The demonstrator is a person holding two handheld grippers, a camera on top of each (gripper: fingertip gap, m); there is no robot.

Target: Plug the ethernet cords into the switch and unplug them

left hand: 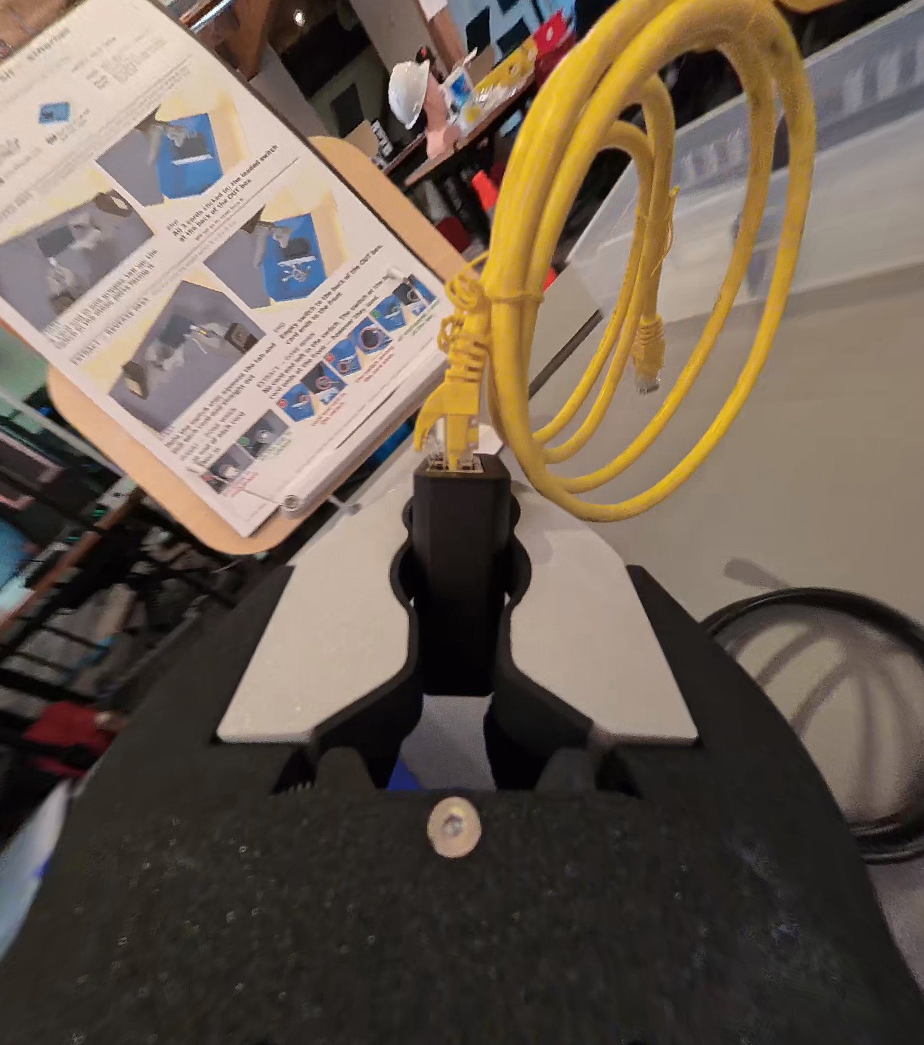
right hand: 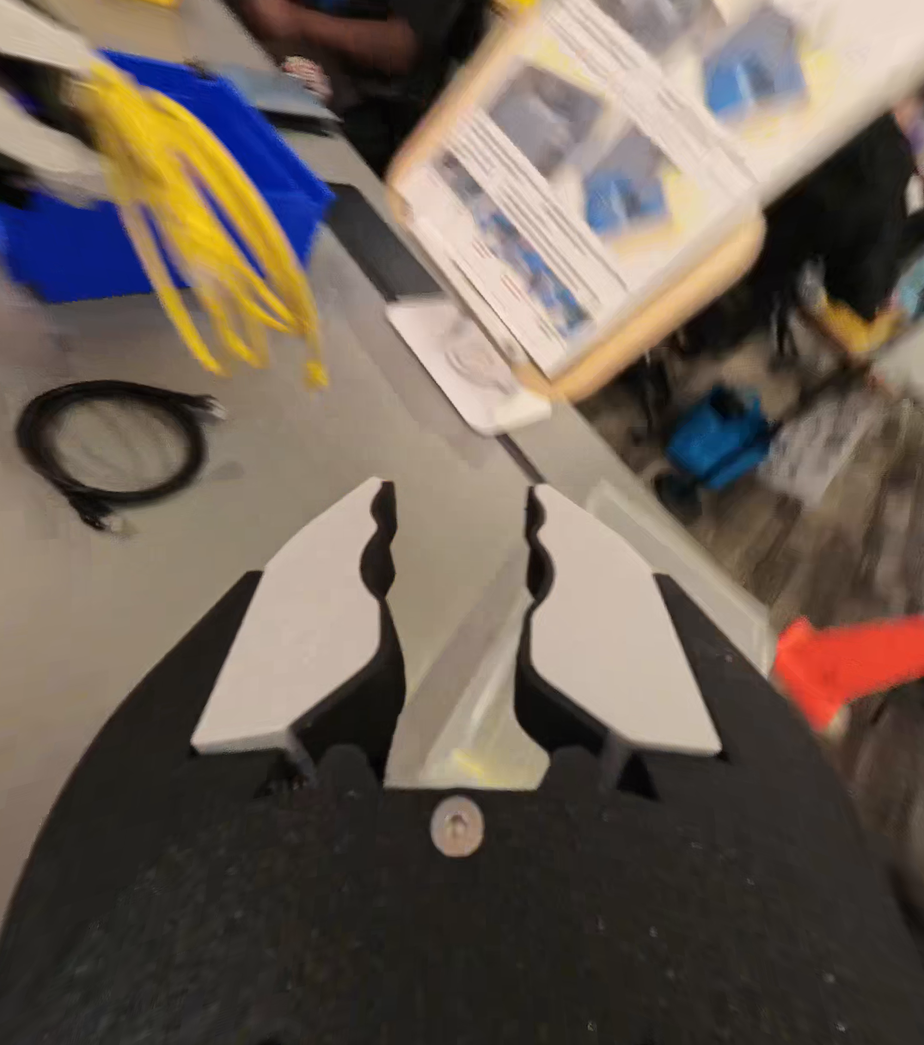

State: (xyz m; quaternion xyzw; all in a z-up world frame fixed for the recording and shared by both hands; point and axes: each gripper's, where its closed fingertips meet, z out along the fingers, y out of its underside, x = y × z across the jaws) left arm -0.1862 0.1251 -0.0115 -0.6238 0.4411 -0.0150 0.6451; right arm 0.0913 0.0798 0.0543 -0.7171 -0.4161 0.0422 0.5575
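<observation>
- In the left wrist view, a white printed instruction sheet [left hand: 165, 243] on a light wooden board filled the upper left, tilted, with small photos on it.
- At centre, the left gripper [left hand: 460, 543] had its two pale fingers [left hand: 335, 639] pressed against the sides of a small black box-shaped switch [left hand: 459, 571], held end-on with its port face pointing away.
- Yellow ethernet plugs [left hand: 451, 418] sat in that port face; their glossy yellow cords [left hand: 646, 271] rose and hung in tied loops to the right, one loose plug [left hand: 647, 350] dangling free.
- Lower right, a coiled black cable [left hand: 855, 729] lay on the grey table [left hand: 816, 452].
- In the blurred right wrist view, the yellow cords [right hand: 199, 226] showed upper left before a blue plastic bin [right hand: 165, 186].
- The right gripper [right hand: 459, 503] had its fingers spread apart with only table between them.
</observation>
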